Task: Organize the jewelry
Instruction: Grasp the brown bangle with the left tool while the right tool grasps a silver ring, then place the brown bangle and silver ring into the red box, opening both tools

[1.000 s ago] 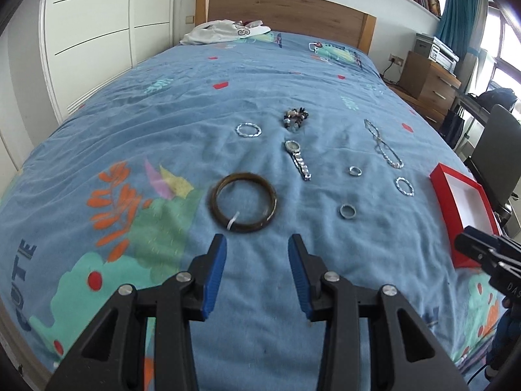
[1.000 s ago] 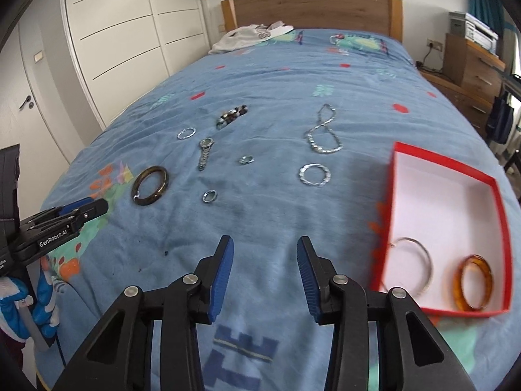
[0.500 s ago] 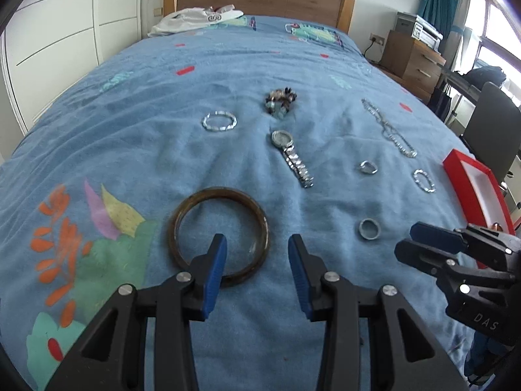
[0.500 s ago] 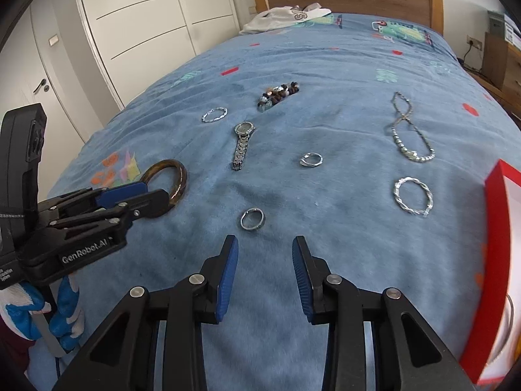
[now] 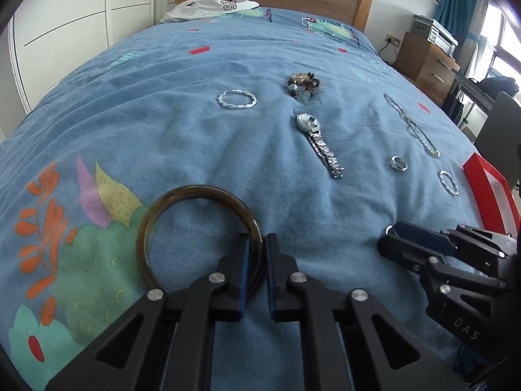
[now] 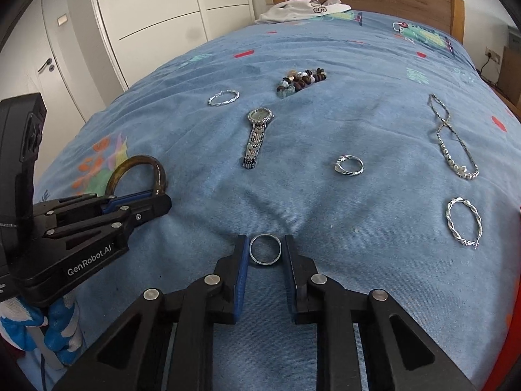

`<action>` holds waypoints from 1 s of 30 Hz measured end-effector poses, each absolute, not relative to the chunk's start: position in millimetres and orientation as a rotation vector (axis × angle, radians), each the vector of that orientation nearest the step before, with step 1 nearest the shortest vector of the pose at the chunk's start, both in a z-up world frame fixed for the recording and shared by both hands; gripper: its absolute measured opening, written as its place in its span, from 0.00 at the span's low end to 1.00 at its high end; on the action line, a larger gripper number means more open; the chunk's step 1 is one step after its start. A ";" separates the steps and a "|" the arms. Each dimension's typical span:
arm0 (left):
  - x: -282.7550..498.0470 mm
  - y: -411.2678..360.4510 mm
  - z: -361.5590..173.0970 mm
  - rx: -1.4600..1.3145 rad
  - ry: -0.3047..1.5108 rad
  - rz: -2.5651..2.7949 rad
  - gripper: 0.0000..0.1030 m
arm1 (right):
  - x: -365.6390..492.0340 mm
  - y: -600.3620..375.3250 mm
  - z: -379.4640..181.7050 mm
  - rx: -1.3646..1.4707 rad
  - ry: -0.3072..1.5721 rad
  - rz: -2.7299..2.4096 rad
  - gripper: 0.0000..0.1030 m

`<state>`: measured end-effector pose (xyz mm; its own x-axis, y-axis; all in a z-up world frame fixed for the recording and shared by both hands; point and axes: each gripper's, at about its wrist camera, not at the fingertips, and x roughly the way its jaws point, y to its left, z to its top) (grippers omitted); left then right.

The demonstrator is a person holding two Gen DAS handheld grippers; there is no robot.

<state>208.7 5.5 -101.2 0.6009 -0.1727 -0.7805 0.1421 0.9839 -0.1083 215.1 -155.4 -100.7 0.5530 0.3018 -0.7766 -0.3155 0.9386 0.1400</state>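
bright daylight | soft shadows | fisheye edge warp | sharp focus

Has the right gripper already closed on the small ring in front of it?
No. In the right wrist view the right gripper is open, its pads either side of the small ring, which lies flat on the bedspread.

Red box cut off at right edge.
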 end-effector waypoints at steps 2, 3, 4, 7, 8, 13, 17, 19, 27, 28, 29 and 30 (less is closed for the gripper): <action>207.4 3.8 -98.0 -0.025 0.900 -0.176 0.08 | 215.0 -155.9 -99.4 -0.013 0.914 0.366 0.20; 206.2 3.2 -96.1 -0.024 0.895 -0.173 0.07 | 214.7 -156.3 -98.5 -0.012 0.913 0.366 0.20; 204.9 2.6 -93.6 -0.025 0.890 -0.171 0.07 | 213.4 -156.7 -96.6 -0.012 0.909 0.365 0.20; 200.9 1.5 -86.1 -0.037 0.880 -0.174 0.07 | 206.7 -160.4 -88.4 0.007 0.897 0.366 0.20; 200.6 1.3 -84.3 -0.041 0.878 -0.175 0.07 | 202.4 -162.7 -84.0 0.012 0.890 0.366 0.20; 188.9 -1.2 -66.3 -0.074 0.860 -0.184 0.07 | 184.3 -174.9 -62.2 0.039 0.857 0.355 0.20; 173.6 -9.9 -49.3 -0.087 0.839 -0.206 0.07 | 166.5 -190.3 -40.8 0.051 0.823 0.336 0.20; 166.1 -15.9 -41.2 -0.085 0.830 -0.218 0.07 | 158.0 -198.2 -32.3 0.051 0.810 0.326 0.20; 137.8 -42.8 -11.2 -0.053 0.796 -0.257 0.07 | 115.4 -234.7 -8.3 0.072 0.769 0.270 0.20; 133.2 -48.9 -6.6 -0.045 0.790 -0.265 0.07 | 108.5 -241.5 -5.7 0.078 0.765 0.259 0.20; 131.0 -52.7 -3.8 -0.042 0.788 -0.270 0.07 | 105.1 -247.1 -4.4 0.081 0.763 0.251 0.20; 127.2 -59.2 -0.1 -0.038 0.785 -0.281 0.07 | 98.9 -253.4 -3.7 0.084 0.761 0.243 0.20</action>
<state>127.2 -59.2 -0.1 0.6718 -0.2639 -0.6922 0.2357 0.9620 -0.1380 98.9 -253.4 -3.7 0.6980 0.2478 -0.6719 -0.1873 0.9687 0.1627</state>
